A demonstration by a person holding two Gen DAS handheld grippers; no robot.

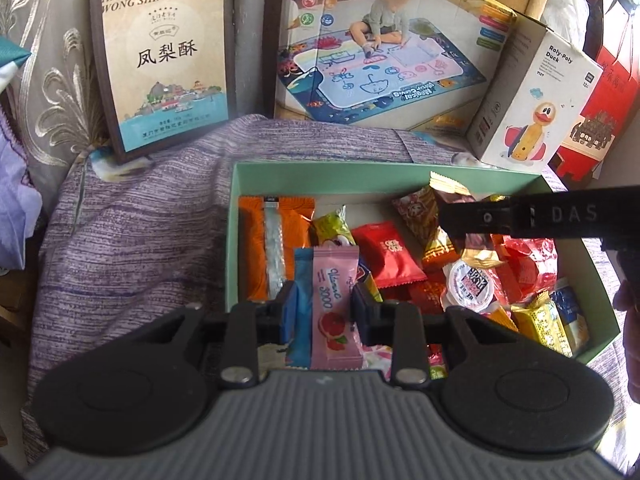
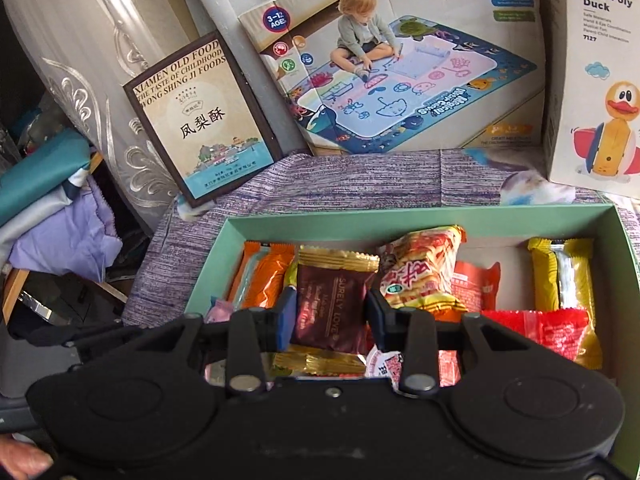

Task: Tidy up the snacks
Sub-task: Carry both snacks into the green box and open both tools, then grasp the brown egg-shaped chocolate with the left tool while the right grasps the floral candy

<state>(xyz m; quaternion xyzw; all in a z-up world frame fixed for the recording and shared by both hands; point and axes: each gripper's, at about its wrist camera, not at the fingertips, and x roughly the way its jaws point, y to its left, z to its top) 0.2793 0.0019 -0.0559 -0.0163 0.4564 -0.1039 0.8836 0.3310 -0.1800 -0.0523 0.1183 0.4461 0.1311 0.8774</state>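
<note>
An open green box on a purple cloth holds several wrapped snacks: an orange bar, a red packet and a jelly cup. My left gripper hangs over the box's near left part, shut on a pink sachet with a blue sachet pressed alongside it. My right gripper is shut on a maroon packet with gold ends, held above the box. In the left wrist view its black finger reaches in from the right over the snacks.
Behind the box a brown-framed pastry box, a drawing-mat box, a Roly-Poly Duck box and a red box stand upright. Purple cloth lies left of the green box. A curtain and folded fabrics are at far left.
</note>
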